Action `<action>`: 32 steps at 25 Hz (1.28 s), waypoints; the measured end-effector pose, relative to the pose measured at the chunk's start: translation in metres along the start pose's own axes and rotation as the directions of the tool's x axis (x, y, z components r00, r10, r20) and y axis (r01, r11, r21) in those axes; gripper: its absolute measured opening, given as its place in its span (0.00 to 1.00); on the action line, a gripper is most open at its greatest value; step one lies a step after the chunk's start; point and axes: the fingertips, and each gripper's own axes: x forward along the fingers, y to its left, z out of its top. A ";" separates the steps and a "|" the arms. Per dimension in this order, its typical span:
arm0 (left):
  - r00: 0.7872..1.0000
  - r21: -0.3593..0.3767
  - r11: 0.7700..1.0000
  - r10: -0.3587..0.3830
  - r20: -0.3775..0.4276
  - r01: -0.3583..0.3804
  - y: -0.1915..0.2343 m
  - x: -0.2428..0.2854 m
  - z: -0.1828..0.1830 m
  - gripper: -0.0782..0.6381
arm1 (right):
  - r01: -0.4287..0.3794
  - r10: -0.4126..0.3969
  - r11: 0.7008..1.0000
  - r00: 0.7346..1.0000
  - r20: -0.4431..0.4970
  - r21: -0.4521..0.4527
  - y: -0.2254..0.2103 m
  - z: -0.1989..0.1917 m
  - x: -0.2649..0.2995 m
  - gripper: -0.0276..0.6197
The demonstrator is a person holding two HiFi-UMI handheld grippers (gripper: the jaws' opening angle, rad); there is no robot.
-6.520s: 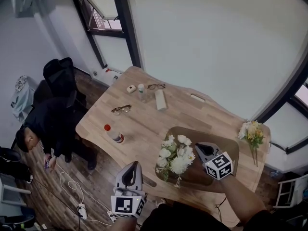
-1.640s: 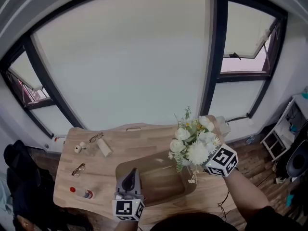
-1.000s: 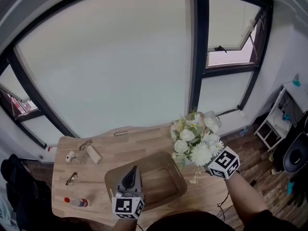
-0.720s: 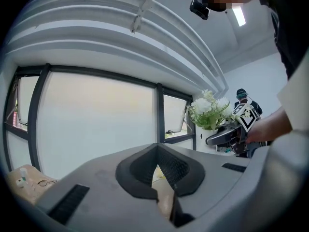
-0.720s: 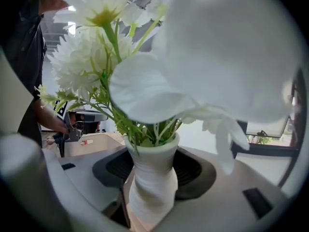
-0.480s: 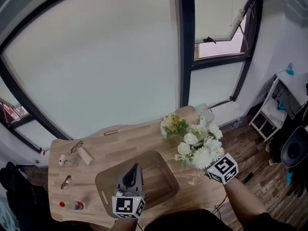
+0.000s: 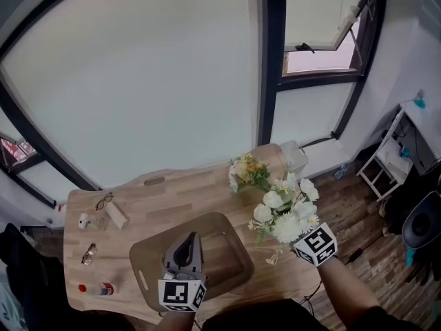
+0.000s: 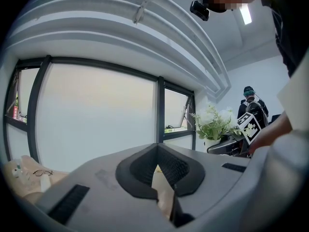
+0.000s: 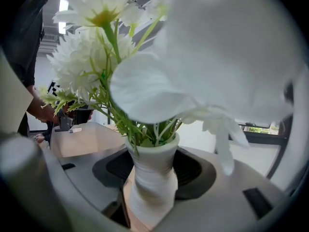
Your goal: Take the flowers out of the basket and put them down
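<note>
My right gripper point(image 7: 292, 230) is shut on the white-wrapped stem point(image 9: 151, 180) of a bunch of white flowers point(image 7: 284, 207), held upright above the table's right end. Its blooms point(image 9: 91, 52) fill the right gripper view. A second, yellowish bunch point(image 7: 247, 173) lies on the table just beyond. The brown wooden basket point(image 7: 224, 221) sits at the table's near middle. Over its near part my left gripper point(image 7: 187, 240) points level, its fingertips point(image 8: 157, 151) meeting with nothing between them.
On the table's left end lie two pairs of glasses point(image 7: 105, 200), a white bottle point(image 7: 116, 216) and a red-capped bottle point(image 7: 96, 289). A pale object point(image 7: 295, 158) stands at the far right corner. A white shelf point(image 7: 386, 167) stands on the floor right. A person point(image 8: 248, 100) stands behind.
The right gripper has come down and nearer with the white flowers, now close beside the yellowish bunch. The left gripper stays over the basket.
</note>
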 end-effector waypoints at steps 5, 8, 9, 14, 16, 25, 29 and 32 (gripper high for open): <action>1.000 -0.003 1.000 0.007 -0.018 -0.007 -0.002 0.007 -0.008 0.11 | -0.009 0.010 1.000 1.000 -0.013 0.010 -0.002 -0.016 0.010 0.45; 1.000 -0.005 1.000 0.010 -0.026 -0.011 -0.005 0.008 -0.014 0.11 | -0.015 0.015 1.000 1.000 -0.024 0.016 0.000 -0.029 0.015 0.45; 0.999 -0.006 1.000 0.011 -0.032 -0.011 -0.006 0.008 -0.017 0.11 | -0.016 0.017 1.000 0.999 -0.028 0.018 0.000 -0.034 0.017 0.45; 0.998 -0.010 1.000 0.013 -0.063 -0.013 -0.010 0.010 -0.028 0.11 | -0.011 0.013 0.999 0.999 -0.046 0.035 -0.004 -0.054 0.027 0.45; 0.997 -0.008 1.000 0.019 -0.071 -0.019 -0.009 0.008 -0.031 0.11 | -0.009 0.011 0.999 0.999 -0.053 0.040 -0.003 -0.062 0.031 0.45; 0.993 0.000 0.999 0.038 -0.115 -0.038 -0.004 0.002 -0.041 0.11 | -0.007 0.012 0.998 0.996 -0.085 0.057 -0.001 -0.091 0.046 0.45; 0.993 0.007 0.999 0.042 -0.113 -0.042 -0.003 0.002 -0.040 0.11 | -0.015 0.020 0.998 0.995 -0.100 0.054 0.000 -0.100 0.051 0.45; 0.992 0.009 0.999 0.048 -0.114 -0.047 -0.001 0.002 -0.040 0.11 | -0.013 0.021 0.998 0.993 -0.117 0.065 0.002 -0.108 0.052 0.45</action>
